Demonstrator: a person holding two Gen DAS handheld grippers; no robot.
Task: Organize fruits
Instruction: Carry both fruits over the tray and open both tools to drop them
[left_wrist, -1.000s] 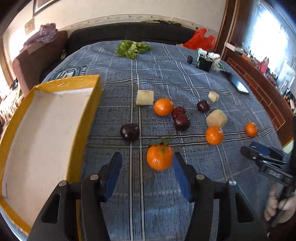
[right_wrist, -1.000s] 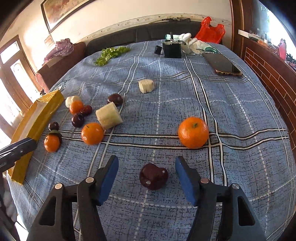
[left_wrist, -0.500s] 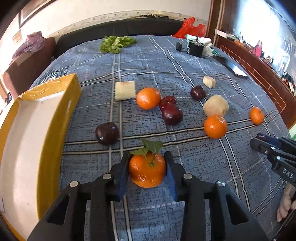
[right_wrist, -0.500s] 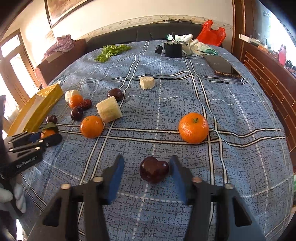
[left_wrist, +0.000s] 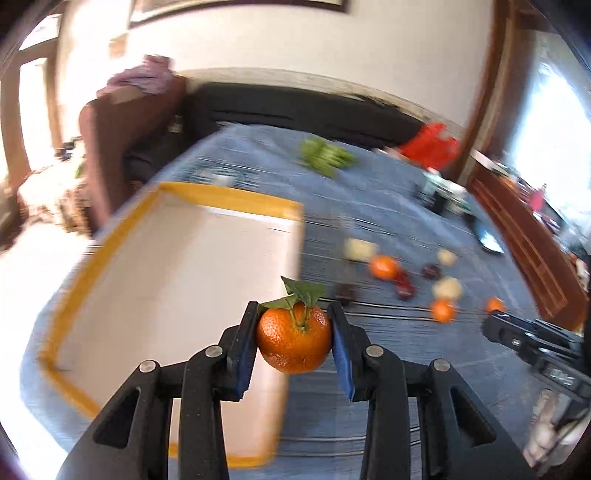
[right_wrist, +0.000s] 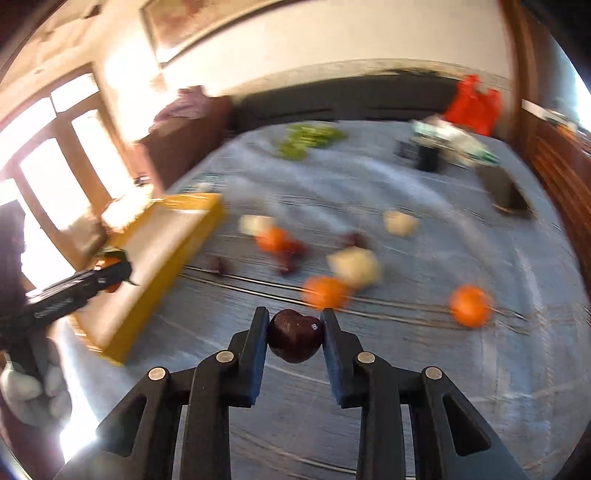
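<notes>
R gripper (right_wrist: 294, 334) w/ blue pads is clamping a dark red heart-shaped plum (right_wrist: 294, 340), lower centre; L black gripper (right_wrist: 110, 275) is gripping an orange over yellow-rimmed box (right_wrist: 173, 254), mid-left.

The left tongs (left_wrist: 294, 334) are clamped on an orange held between both pads. The right tongs (right_wrist: 295, 341) pinch a dark fruit.

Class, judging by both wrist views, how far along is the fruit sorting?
Done: nothing; the yellow tray looks empty. In hand: left gripper holds a leafy orange, right gripper a dark plum. Left: blurred oranges, plums and pale pieces on the blue cloth.
</notes>
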